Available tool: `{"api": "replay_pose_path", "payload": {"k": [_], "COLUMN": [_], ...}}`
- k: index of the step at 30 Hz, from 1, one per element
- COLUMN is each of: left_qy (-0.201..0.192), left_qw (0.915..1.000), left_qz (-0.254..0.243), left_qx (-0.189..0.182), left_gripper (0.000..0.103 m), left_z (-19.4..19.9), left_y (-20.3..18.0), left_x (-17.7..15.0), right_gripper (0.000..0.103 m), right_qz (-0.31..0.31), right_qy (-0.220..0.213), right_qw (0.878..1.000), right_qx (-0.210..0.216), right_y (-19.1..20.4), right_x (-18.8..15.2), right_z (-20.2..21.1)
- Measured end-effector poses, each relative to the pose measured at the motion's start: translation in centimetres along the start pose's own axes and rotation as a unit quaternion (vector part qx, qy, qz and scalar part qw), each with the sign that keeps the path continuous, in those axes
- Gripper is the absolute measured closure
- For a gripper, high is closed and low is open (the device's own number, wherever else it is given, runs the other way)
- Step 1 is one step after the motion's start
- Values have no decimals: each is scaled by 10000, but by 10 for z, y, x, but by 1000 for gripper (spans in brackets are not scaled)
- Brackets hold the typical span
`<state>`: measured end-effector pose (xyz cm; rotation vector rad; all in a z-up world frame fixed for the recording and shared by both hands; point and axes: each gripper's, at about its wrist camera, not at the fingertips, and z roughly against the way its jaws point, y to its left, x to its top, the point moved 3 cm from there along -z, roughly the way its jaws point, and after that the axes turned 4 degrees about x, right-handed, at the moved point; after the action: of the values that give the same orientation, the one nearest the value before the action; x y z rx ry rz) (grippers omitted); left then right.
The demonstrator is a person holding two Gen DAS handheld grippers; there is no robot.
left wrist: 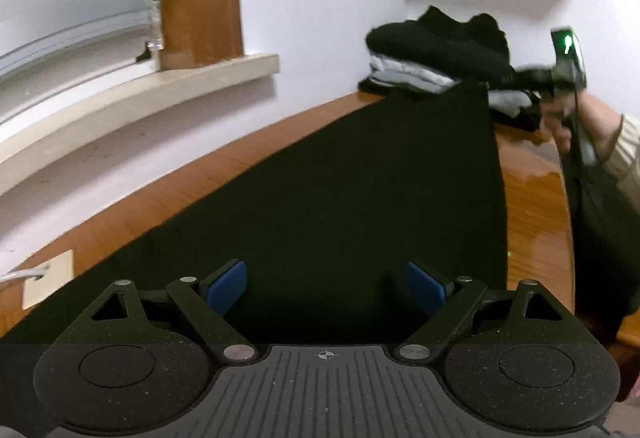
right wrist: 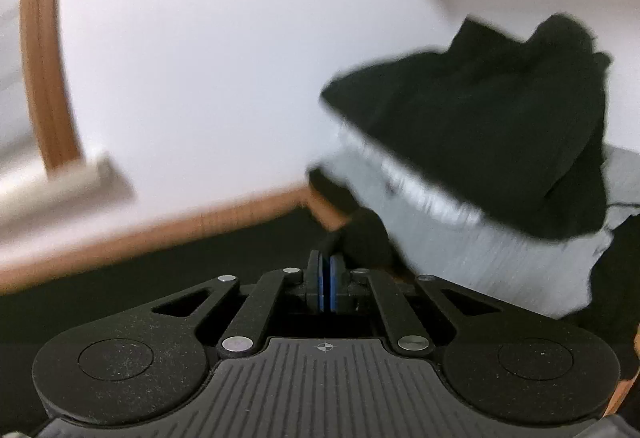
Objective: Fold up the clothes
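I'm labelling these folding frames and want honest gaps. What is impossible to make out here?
- Right wrist view: motion blur smears the stack of black and grey clothes; garment count unclear.
- Right gripper: shut fingers hide any pinched cloth.
- Left wrist view: flat black garment type unclear; gripper body covers its near edge.

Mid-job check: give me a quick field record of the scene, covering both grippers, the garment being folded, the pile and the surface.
left gripper: open, blue pads apart, low over the black garment, gripping nothing
right gripper: pads closed together at the garment's far end; view blurred, so whether cloth is pinched is unclear
black garment: spread in a long flat strip across the table
clothes pile: black items over light grey ones, at the far end by the wall
table: glossy brown wood
windowsill: on the left wall
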<state>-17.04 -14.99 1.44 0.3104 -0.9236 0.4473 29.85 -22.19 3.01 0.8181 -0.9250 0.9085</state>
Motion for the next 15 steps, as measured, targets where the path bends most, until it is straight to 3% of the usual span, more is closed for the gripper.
{"api": "replay_pose_path", "payload": {"k": [2,7,11,13,15], "left_qy": [39,297,413,417,404], "left_qw": [9999,9993,9989,9989,9991], "left_qz": [0,-207,-141,-42,-9], "left_qx": [-115,-125,-184,-194,-144], "left_gripper": [14,13,6,6,6], "left_z": [-5,-14,-18,-16,-15], "left_y": [-5,-16,-14,-10,-10], "left_x": [-3,-8,-8,-7,-9], "right_gripper": [99,96,75,75,83], "right_qz": [-42,-236,-506,-667,-708], "right_qy": [-48,638,787,717,617], "right_qw": [10000,9975,9956,9952,9956], "right_qx": [-65,-204,-106,6,72], "right_y": [-2,-11,-18,-21,-20], "right_x": [8,-8,-15,-14,-10], "right_z": [3,-18,-21,-21,-20]}}
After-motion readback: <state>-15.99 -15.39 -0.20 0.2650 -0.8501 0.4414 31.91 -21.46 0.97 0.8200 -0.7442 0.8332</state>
